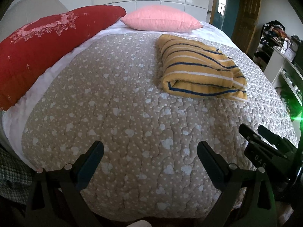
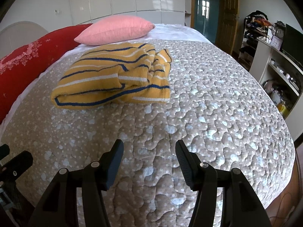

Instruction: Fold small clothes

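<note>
Sweater (image 1: 200, 70), yellow with blue and white stripes, is lying folded into a thick bundle on the quilt (image 1: 123, 123) of the bed, just in front of the pink pillow (image 1: 161, 19) and well apart from both tools. In the left wrist view, the left tool (image 1: 150, 158) is hovering above the near end of the quilt with its fingers spread wide and nothing between them. From the sweater, the red blanket (image 1: 37, 45) is lying off to the left along the bed's edge. The right tool (image 1: 255, 134) is showing at the right edge of this view, on the near side of the sweater; its spread cannot be judged from here.

In the right wrist view, the right tool (image 2: 149, 158) is also hanging over the near quilt (image 2: 208, 104), fingers apart and empty. The sweater (image 2: 113, 77) is sitting to the left ahead of it, just in front of the pink pillow (image 2: 115, 29). Its right side is looking bunched and crumpled, with a cuff poking out, while its left side is lying in neat layers.

Judging by this, the folding is looking mostly done; perhaps a tidying of the crumpled side is remaining. No other clothes are showing on the bed.
</note>
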{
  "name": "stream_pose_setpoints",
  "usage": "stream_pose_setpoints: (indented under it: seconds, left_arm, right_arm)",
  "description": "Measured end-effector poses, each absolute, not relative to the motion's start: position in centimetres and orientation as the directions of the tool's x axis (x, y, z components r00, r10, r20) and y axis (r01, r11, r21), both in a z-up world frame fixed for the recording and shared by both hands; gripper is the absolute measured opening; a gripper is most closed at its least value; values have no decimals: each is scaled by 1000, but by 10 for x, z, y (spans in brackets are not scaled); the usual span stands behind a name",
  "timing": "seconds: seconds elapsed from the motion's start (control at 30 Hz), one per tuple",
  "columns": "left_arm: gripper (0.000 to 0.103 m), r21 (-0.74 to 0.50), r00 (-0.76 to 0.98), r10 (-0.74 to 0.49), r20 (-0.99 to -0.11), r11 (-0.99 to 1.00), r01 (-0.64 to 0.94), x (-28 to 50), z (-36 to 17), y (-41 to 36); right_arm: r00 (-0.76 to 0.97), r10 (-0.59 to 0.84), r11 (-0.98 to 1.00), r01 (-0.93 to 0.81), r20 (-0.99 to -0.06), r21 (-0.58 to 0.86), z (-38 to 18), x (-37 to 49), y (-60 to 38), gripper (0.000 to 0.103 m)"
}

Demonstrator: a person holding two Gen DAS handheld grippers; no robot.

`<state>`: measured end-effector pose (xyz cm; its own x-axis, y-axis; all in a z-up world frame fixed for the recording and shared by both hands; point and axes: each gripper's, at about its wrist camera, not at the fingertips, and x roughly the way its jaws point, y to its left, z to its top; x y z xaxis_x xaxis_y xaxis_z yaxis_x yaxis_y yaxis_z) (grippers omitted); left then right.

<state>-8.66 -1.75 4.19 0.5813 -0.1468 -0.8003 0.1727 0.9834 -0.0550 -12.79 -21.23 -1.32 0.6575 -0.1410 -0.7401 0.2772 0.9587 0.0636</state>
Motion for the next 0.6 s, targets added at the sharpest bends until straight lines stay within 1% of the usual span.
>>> stream_pose_setpoints:
  seconds: [0.6]
  left_arm:
    - [98,-66,561,-148,-814,984,165,-84,35,-15]
  right_arm:
    - [653,-133,961,269,-745,63,-19,-127,-214,61]
